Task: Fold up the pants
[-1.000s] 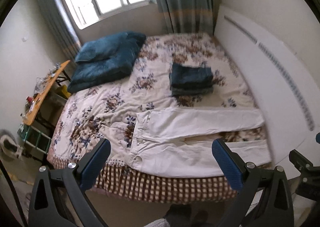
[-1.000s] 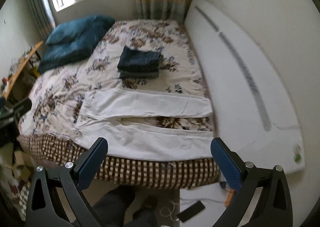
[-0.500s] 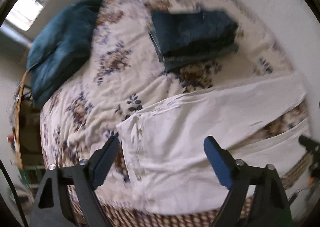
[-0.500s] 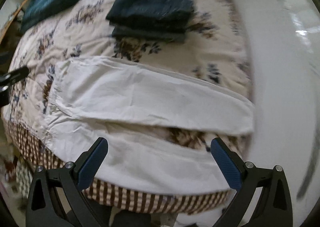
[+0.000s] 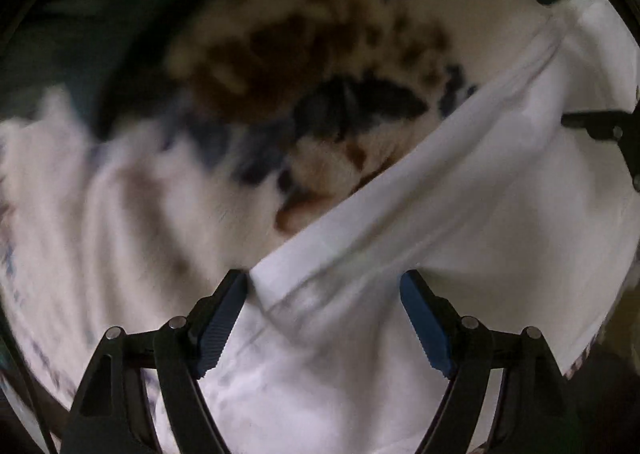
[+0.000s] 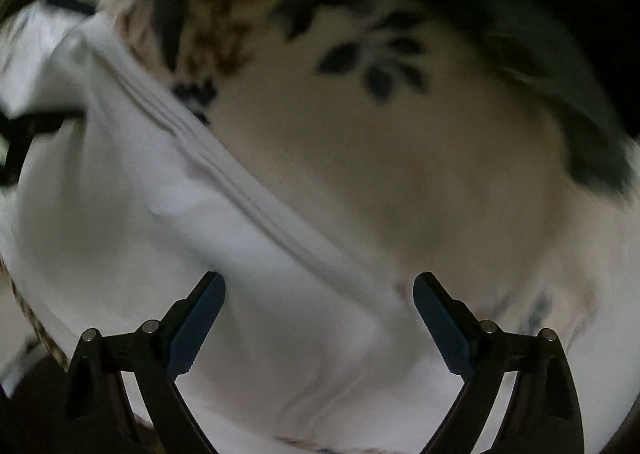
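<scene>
The white pants (image 5: 460, 222) lie flat on the floral bedspread (image 5: 280, 66). My left gripper (image 5: 322, 318) is open, very close above the pants' top corner at the waistband end, its jaws astride the cloth edge. The pants also fill the left of the right wrist view (image 6: 140, 222). My right gripper (image 6: 320, 322) is open, close above a leg's far edge, its jaws astride the hem seam. Both views are blurred and dark.
The floral bedspread (image 6: 400, 174) lies under and beyond the pants. The right gripper's black frame (image 5: 612, 134) shows at the right edge of the left wrist view. A dark folded pile (image 6: 580, 114) sits at the upper right.
Both grippers have dropped from well above the bed to just over the pants. Both stay open. The pants have not moved.
</scene>
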`<state>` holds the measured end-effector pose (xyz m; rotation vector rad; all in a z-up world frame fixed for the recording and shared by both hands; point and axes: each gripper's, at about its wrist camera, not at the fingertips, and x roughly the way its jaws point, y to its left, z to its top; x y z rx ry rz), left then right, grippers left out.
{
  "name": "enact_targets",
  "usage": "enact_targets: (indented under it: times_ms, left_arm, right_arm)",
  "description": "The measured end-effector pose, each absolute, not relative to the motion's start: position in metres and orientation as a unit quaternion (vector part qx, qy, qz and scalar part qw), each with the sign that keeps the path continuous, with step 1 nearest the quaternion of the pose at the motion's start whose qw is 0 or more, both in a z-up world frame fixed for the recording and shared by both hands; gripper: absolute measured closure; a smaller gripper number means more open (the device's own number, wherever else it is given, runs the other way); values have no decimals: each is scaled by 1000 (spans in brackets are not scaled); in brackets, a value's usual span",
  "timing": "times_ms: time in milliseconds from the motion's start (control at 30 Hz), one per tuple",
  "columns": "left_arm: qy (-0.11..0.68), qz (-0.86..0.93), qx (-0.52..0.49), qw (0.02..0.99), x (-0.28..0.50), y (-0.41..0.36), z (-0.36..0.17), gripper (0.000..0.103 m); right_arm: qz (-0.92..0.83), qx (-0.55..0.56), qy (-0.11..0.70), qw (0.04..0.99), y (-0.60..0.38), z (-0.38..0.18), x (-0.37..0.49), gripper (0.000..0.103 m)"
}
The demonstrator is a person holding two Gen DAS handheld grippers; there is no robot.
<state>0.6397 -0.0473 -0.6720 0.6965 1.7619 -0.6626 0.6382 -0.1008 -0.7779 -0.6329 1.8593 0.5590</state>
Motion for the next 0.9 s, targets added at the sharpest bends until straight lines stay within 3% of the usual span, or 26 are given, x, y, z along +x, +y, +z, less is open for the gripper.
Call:
enact_targets:
  times_ms: [33, 100, 133, 167, 200, 233, 267, 300, 433, 700, 900]
  left_arm:
    - [743, -280, 292, 533, 641, -49, -677, 25]
    - [738, -288, 288, 539, 642, -51, -673, 36]
    - [735, -291, 285, 542, 640, -50, -666, 50]
    - [730, -295, 285, 547, 637, -50, -659, 64]
    - [724, -295, 287, 553, 635, -49, -651, 70]
    - [722, -294, 285, 558, 633, -47, -642, 81]
    - [716, -291, 285, 567, 631, -44, -633, 87]
    - [715, -287, 276, 574, 628, -41, -624, 89]
    - [710, -284, 249, 594, 609, -29, -579, 95]
    - [695, -220, 178, 661, 539, -1, -473, 96]
    - [724, -155, 106, 664, 466, -15, -461, 96]
  right_arm:
    - [243, -269, 778, 513, -100, -787, 639, 8]
    - [264, -257, 782, 503, -97, -801, 641, 25]
    - [272, -254, 780, 503, -95, -803, 641, 31]
    - [283, -252, 773, 510, -93, -801, 639, 43]
    - [290, -247, 765, 519, -91, -797, 638, 61]
    - [297, -239, 758, 529, -90, -791, 635, 69]
    - [297, -232, 755, 537, -91, -786, 633, 81]
    - [293, -226, 752, 546, -91, -782, 630, 87]
    - [277, -208, 733, 585, -91, -762, 614, 91]
    - [240, -184, 706, 641, -89, -707, 557, 92]
    - [211, -151, 709, 655, -106, -641, 468, 92]
